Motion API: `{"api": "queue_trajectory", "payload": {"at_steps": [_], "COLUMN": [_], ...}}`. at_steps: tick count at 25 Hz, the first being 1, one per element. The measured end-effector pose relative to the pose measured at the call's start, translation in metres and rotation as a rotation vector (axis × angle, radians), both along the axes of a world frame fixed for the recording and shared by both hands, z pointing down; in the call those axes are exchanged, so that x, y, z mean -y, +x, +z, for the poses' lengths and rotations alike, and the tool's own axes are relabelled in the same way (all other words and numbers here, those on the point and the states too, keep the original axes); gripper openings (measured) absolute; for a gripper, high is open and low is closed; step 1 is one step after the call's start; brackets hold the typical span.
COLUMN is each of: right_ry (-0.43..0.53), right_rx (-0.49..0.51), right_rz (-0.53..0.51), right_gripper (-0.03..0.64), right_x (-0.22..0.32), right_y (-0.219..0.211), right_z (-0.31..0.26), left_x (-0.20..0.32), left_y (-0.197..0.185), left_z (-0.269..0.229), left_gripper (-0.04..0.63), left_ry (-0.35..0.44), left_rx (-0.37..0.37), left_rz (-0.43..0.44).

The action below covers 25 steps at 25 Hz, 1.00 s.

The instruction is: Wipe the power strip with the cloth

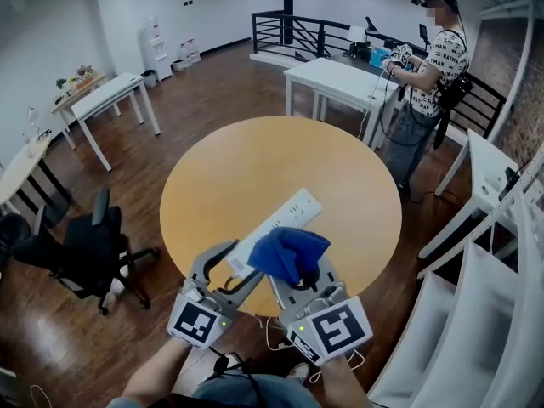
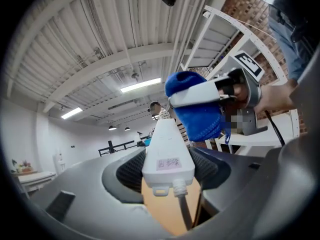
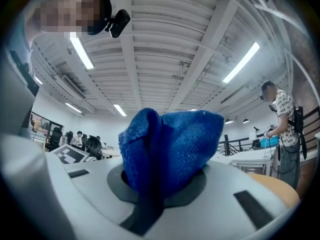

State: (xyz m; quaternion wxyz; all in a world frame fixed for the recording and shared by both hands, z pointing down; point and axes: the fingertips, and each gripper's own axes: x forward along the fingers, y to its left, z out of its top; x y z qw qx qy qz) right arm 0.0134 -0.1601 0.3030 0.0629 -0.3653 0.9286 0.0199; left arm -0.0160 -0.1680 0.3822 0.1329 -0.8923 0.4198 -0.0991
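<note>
Your left gripper has its jaws set wide around the cord end of the white power strip, pads pressing its two sides, with the cable trailing out below between them. The strip reaches away from you over the round wooden table. Your right gripper is clamped on the bunched blue cloth, which bulges up from between its jaws. The cloth sits over the strip's nearer half, just beside your left gripper; whether it actually touches the strip cannot be told.
</note>
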Motion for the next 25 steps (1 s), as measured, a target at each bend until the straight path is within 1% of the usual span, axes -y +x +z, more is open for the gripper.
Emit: {"api": "queue_trajectory", "payload": {"at_steps": [2, 3, 6, 8, 10, 14, 18, 22, 25], "right_ry": [-0.018, -0.044, -0.152, -0.183, -0.204, -0.201, -0.188, -0.170, -0.156], "right_rx": [-0.014, -0.025, -0.126, -0.176, -0.198, -0.222, -0.236, -0.278, -0.273], "right_rz": [-0.039, -0.061, -0.125, -0.140, -0.148, -0.149, -0.146, -0.119, -0.086], "right_gripper": [0.057, 0.057, 0.054, 0.054, 0.054, 0.054, 0.054, 0.055, 0.055], "right_x": [0.001, 0.001, -0.001, -0.001, -0.001, 0.002, 0.006, 0.015, 0.024], "right_y": [-0.015, -0.023, -0.050, -0.061, -0.069, -0.072, -0.070, -0.057, -0.042], "right_z": [-0.004, -0.003, 0.015, 0.025, 0.030, 0.032, 0.031, 0.028, 0.020], "left_x": [0.000, -0.001, -0.003, -0.006, -0.008, -0.010, -0.013, -0.018, -0.021], "left_y": [0.002, 0.003, 0.007, 0.010, 0.010, 0.006, 0.004, 0.002, -0.001], "left_z": [-0.001, -0.001, -0.001, -0.001, -0.001, -0.003, -0.005, -0.007, -0.011], "left_gripper": [0.282, 0.282, 0.282, 0.282, 0.282, 0.282, 0.282, 0.282, 0.282], "left_ry": [0.015, 0.026, 0.072, 0.101, 0.124, 0.153, 0.182, 0.188, 0.195], "left_rx": [0.011, 0.026, 0.090, 0.132, 0.161, 0.187, 0.195, 0.187, 0.174], "left_rz": [-0.005, -0.006, -0.006, -0.006, -0.009, -0.023, -0.022, -0.017, -0.014]}}
